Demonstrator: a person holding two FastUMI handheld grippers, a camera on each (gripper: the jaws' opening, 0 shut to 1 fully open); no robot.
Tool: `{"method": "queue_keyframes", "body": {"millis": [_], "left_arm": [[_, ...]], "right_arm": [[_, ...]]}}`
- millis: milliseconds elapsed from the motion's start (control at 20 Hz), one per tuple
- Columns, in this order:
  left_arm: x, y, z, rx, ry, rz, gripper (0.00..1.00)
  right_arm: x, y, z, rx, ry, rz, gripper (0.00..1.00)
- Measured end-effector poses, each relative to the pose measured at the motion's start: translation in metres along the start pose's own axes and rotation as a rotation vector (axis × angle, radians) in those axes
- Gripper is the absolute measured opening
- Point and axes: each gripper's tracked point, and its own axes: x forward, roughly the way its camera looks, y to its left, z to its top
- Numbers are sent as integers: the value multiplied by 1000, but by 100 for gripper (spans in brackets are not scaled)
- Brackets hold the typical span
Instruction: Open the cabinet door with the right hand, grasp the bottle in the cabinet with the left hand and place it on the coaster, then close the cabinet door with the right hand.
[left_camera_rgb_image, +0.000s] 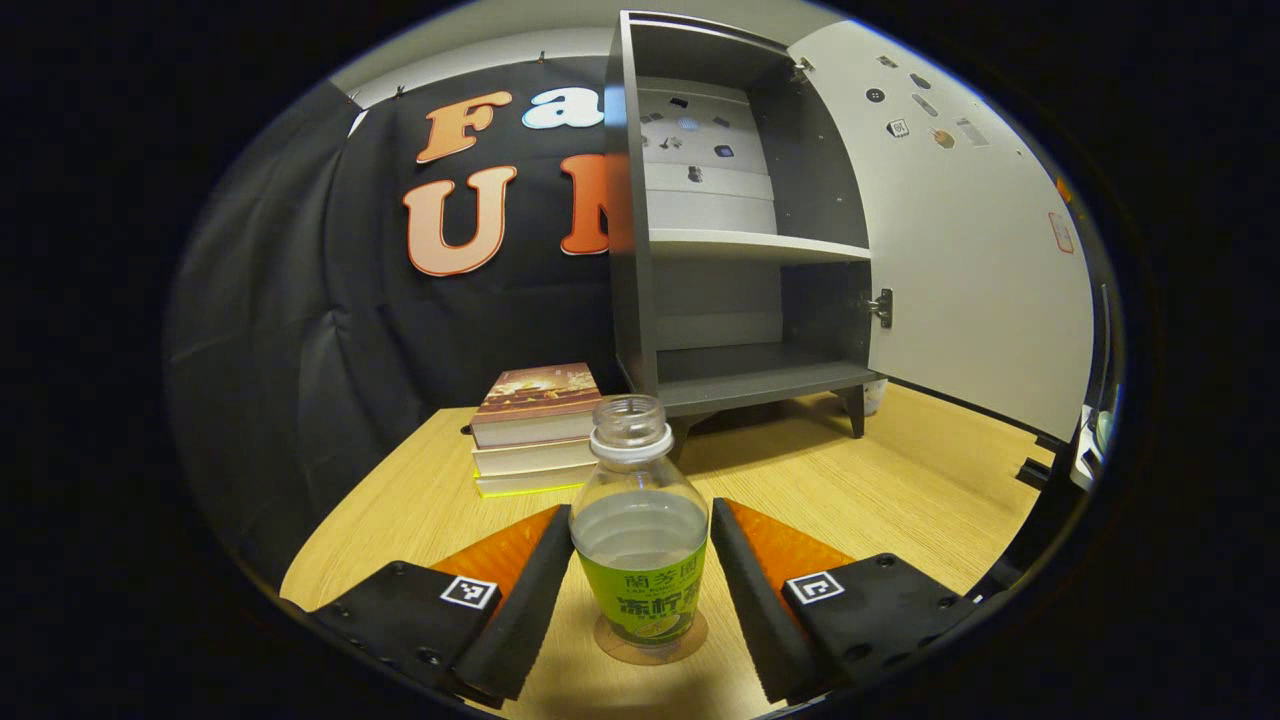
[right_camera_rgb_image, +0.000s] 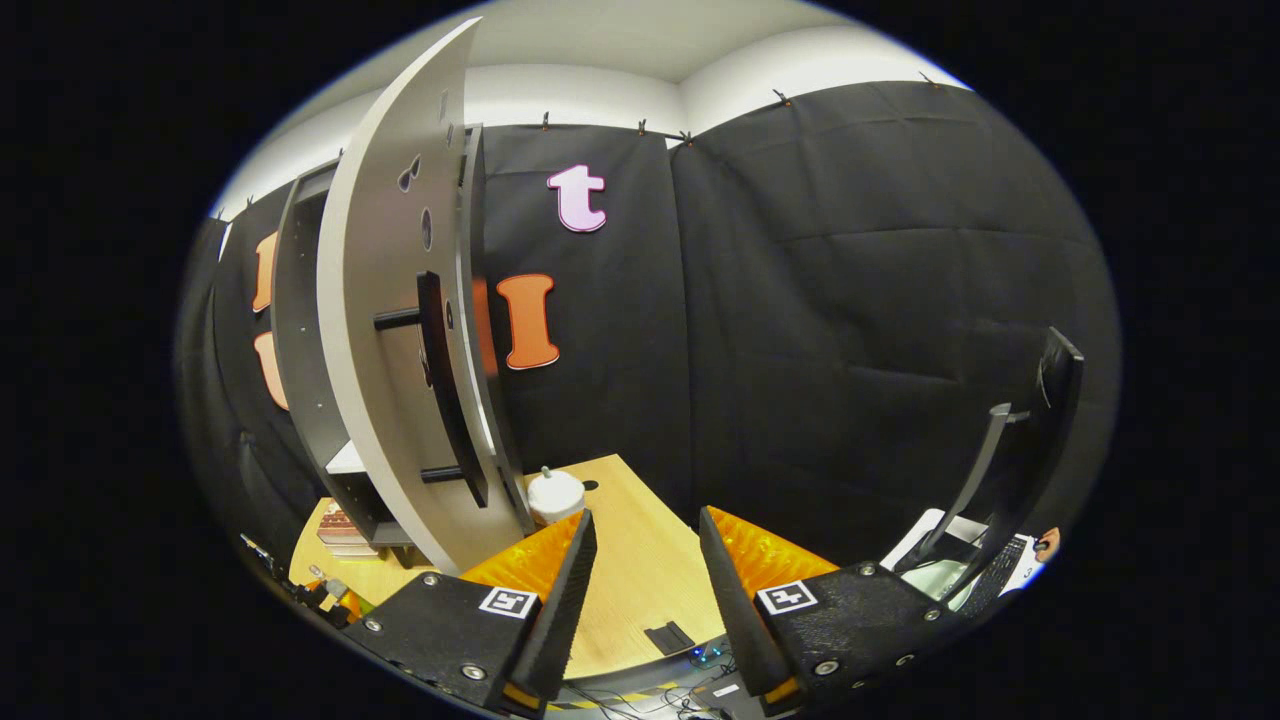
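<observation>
Left gripper view: bottle (left_camera_rgb_image: 640, 520) stood upright on the coaster (left_camera_rgb_image: 651, 640) on the surface (left_camera_rgb_image: 900, 500), flanked by the left gripper (left_camera_rgb_image: 640, 580) with jaws apart, contact not discernible, cabinet (left_camera_rgb_image: 735, 225) seen with door (left_camera_rgb_image: 975, 250) swung open, books (left_camera_rgb_image: 535, 428) stacked beside it; right gripper view: right gripper (right_camera_rgb_image: 640, 570) held with jaws apart and empty, near the door's handle (right_camera_rgb_image: 445, 390).

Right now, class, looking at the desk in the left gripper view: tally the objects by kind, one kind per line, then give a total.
Books: 3, stacked
Bottle: 1, uncapped
Coaster: 1, under the bottle
Cabinet: 1, door open
Total: 6
</observation>
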Motion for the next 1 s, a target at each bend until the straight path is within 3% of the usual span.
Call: {"method": "queue_keyframes", "body": {"millis": [100,200,250,400,600,800,1000], "left_arm": [[-6,1,8,17,-11,11,90],[-14,-1,17,34,-28,15,92],[-17,-5,21,40,-28,5,92],[-31,-7,30,45,-23,4,92],[-57,-8,56,49,-34,14,92],[-86,-5,85,-21,-17,24,92],[-111,19,145,-15,-59,99,92]], "right_arm": [[0,0,-3,-4,8,5,65],[1,3,-6,-10,16,17,68],[0,3,-7,-13,19,23,82],[2,5,-11,-22,30,36,93],[5,13,-18,-20,52,70,93],[7,17,-21,-28,60,98,93],[11,20,-23,-48,70,130,93]]}}
